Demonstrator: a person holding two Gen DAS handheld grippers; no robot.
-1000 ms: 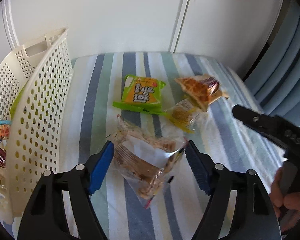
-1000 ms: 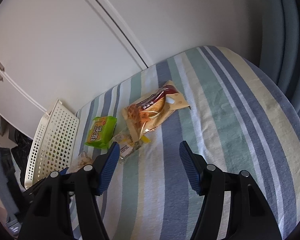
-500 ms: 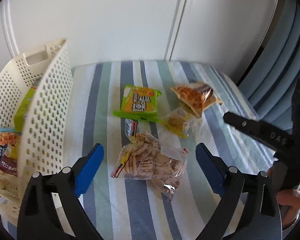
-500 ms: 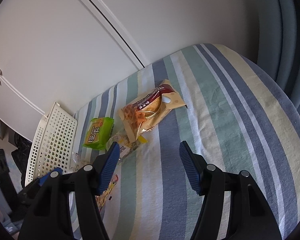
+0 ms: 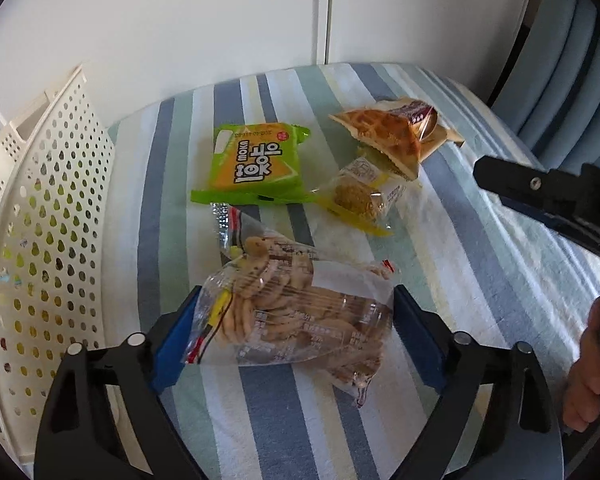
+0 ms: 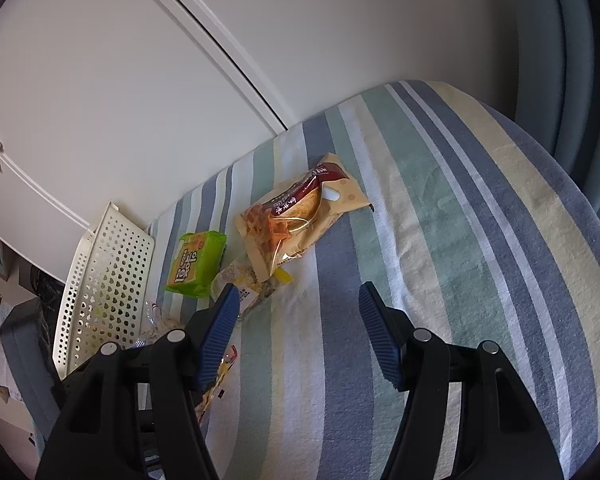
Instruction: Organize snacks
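Now the left tool (image 5: pixel 296 330) clamps the clear cracker bag (image 5: pixel 296 312) beside the white basket (image 5: pixel 48 216), right tool (image 6: pixel 298 336) wide and empty.

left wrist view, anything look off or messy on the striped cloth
Nothing is spilled or torn. Four snacks lie loose on the striped cloth rather than in the white basket: the green packet, waffle pack, small yellow-edged packet, which the waffle pack overlaps, and the clear cracker bag between the left gripper pads.
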